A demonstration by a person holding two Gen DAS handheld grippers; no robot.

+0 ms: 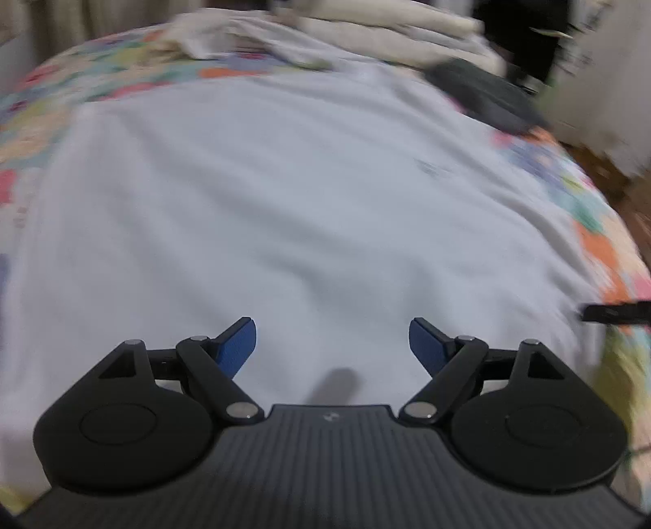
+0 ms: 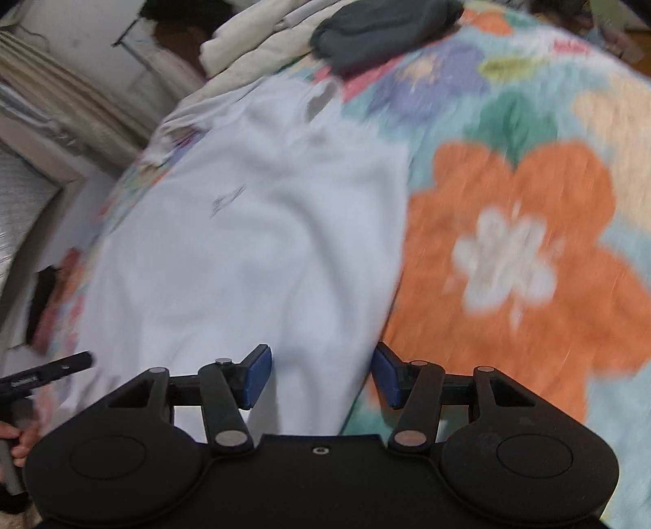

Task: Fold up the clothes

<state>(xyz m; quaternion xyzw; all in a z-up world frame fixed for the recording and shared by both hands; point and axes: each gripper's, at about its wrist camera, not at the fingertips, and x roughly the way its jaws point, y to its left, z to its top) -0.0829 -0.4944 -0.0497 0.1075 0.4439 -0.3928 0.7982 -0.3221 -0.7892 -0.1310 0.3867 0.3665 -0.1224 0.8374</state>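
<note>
Left tool (image 1: 333, 346): blue pads spread wide, nothing between them, poised over the near part of the white garment.

Right tool (image 2: 321, 376): jaws parted, nothing gripped; the garment's right edge lies below the gap, floral cover under the right pad.

Hand (image 2: 20, 441): fingers at the lower left edge of the right wrist view, around a handle, with a black tool part just above.

White garment (image 1: 285, 203): pale, spread mostly flat on the bed, soft shallow wrinkles across it, a small dark mark on the chest area; both views are motion-blurred, so finer detail is unreadable.

Floral bedcover (image 2: 529, 203): large orange, purple and green blooms, showing around the garment.

Dark grey garment (image 2: 382, 28): bunched, beyond the white one's far corner.

Cream clothes pile (image 1: 386, 28): heaped at the far end of the bed.
</note>
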